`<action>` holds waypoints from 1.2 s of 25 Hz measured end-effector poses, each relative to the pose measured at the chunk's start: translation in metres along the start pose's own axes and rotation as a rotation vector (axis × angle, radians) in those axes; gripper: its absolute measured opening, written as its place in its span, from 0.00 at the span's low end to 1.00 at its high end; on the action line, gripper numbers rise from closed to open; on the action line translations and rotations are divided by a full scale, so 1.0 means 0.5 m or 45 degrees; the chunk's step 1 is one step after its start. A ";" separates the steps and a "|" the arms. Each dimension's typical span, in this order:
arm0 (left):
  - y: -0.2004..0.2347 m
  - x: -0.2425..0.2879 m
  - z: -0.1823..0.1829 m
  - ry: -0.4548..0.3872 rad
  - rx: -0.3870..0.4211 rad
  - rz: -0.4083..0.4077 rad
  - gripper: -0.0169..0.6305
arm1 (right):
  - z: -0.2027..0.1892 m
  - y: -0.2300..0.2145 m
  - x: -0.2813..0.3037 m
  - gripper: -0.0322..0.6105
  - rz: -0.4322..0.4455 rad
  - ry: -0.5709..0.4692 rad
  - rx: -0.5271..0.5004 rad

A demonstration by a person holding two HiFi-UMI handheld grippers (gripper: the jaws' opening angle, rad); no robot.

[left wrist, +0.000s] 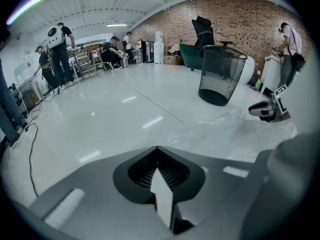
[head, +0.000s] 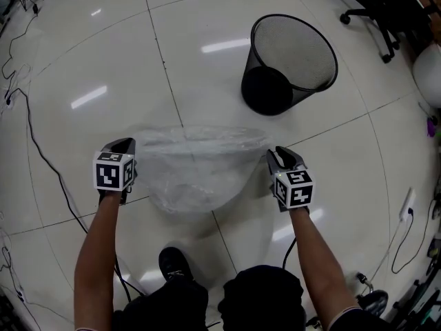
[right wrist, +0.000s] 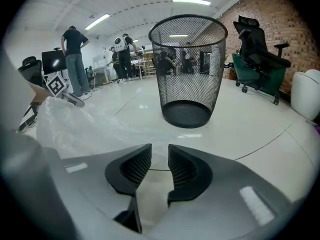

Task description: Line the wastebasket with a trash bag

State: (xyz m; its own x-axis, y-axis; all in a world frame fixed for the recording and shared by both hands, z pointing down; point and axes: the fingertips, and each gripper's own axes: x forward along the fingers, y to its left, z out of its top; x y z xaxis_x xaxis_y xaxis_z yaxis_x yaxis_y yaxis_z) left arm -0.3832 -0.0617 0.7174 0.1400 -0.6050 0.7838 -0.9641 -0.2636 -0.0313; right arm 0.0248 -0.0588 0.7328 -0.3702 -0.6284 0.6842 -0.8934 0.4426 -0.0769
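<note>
— Tongs?
— The left gripper (head: 127, 143) is pinched shut on the clear plastic trash bag (head: 193, 167); the right gripper (head: 275, 155) is narrowly apart at its other edge.
— Basket?
— The black mesh wastebasket (head: 289, 64) stands upright beyond the bag, apart.

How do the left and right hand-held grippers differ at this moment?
Left hand-held gripper: jaws together, pinching a sliver of the trash bag. Right hand-held gripper: jaws apart, pressing nothing. The left is at the bag's left edge, the right at its right edge. Both face the wastebasket.
</note>
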 end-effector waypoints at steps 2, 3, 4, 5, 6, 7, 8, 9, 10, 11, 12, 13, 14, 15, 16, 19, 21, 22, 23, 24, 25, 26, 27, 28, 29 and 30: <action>0.003 0.001 -0.002 0.005 0.005 0.004 0.05 | -0.012 -0.013 0.010 0.22 -0.014 0.013 0.020; 0.004 0.001 -0.002 0.006 0.008 0.005 0.05 | -0.016 -0.021 0.015 0.23 -0.020 0.015 0.032; 0.004 0.002 -0.002 0.006 0.010 0.006 0.05 | -0.017 -0.027 0.020 0.24 -0.023 0.013 0.044; 0.004 0.003 -0.003 0.006 0.011 0.006 0.05 | -0.016 -0.033 0.025 0.24 -0.022 0.010 0.055; 0.003 0.004 -0.004 0.008 0.011 0.007 0.05 | -0.013 -0.036 0.031 0.24 -0.016 0.005 0.064; 0.002 0.004 -0.005 0.009 0.012 0.007 0.05 | -0.011 -0.038 0.038 0.24 -0.009 0.002 0.070; 0.002 0.005 -0.006 0.009 0.013 0.007 0.05 | -0.008 -0.039 0.046 0.24 -0.002 0.002 0.074; 0.002 0.006 -0.006 0.008 0.014 0.007 0.05 | -0.006 -0.040 0.054 0.24 0.005 0.004 0.077; 0.002 0.006 -0.006 0.006 0.014 0.007 0.05 | -0.005 -0.041 0.063 0.24 0.012 0.008 0.081; 0.002 0.006 -0.006 0.004 0.013 0.006 0.05 | -0.004 -0.042 0.069 0.24 0.017 0.012 0.086; 0.001 0.006 -0.004 0.001 0.011 0.003 0.05 | -0.003 -0.043 0.074 0.24 0.019 0.015 0.087; 0.000 0.006 -0.002 -0.003 0.009 0.000 0.05 | -0.002 -0.044 0.076 0.19 0.019 0.017 0.083; -0.002 0.006 0.000 -0.008 0.006 -0.003 0.05 | 0.002 -0.043 0.076 0.07 0.021 0.016 0.075; -0.003 0.004 0.004 -0.015 0.004 -0.007 0.05 | 0.007 -0.040 0.074 0.05 0.029 0.010 0.065; -0.005 0.001 0.007 -0.022 0.004 -0.009 0.05 | 0.013 -0.035 0.070 0.05 0.040 0.000 0.056; -0.004 -0.016 0.020 -0.048 -0.002 -0.007 0.05 | 0.034 -0.029 0.040 0.05 0.055 -0.045 0.038; -0.002 -0.034 0.035 -0.071 -0.005 -0.003 0.05 | 0.056 -0.031 0.012 0.05 0.054 -0.083 0.036; -0.003 -0.045 0.045 -0.086 -0.003 -0.002 0.05 | 0.068 -0.034 -0.002 0.05 0.055 -0.102 0.033; -0.006 -0.057 0.057 -0.101 0.002 -0.002 0.05 | 0.081 -0.037 -0.017 0.05 0.055 -0.119 0.027; -0.011 -0.070 0.069 -0.117 0.007 -0.003 0.05 | 0.094 -0.041 -0.032 0.05 0.055 -0.135 0.019; -0.016 -0.083 0.080 -0.132 0.012 -0.005 0.05 | 0.105 -0.045 -0.047 0.05 0.052 -0.148 0.011; -0.022 -0.097 0.090 -0.145 0.019 -0.008 0.05 | 0.114 -0.050 -0.062 0.05 0.047 -0.159 0.003; -0.027 -0.110 0.100 -0.157 0.026 -0.010 0.05 | 0.122 -0.056 -0.076 0.05 0.039 -0.168 -0.003; -0.031 -0.124 0.110 -0.168 0.034 -0.012 0.05 | 0.129 -0.062 -0.089 0.05 0.031 -0.175 -0.006; -0.035 -0.137 0.121 -0.178 0.042 -0.014 0.05 | 0.135 -0.069 -0.102 0.05 0.024 -0.180 -0.008; -0.040 -0.150 0.132 -0.187 0.050 -0.015 0.05 | 0.139 -0.076 -0.114 0.05 0.017 -0.183 -0.009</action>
State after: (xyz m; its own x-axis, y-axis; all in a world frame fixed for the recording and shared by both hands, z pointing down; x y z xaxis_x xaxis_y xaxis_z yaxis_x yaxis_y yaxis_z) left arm -0.3597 -0.0607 0.6184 0.1855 -0.7043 0.6852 -0.9530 -0.2988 -0.0492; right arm 0.0622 -0.0842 0.6464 -0.4154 -0.7073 0.5720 -0.8864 0.4559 -0.0800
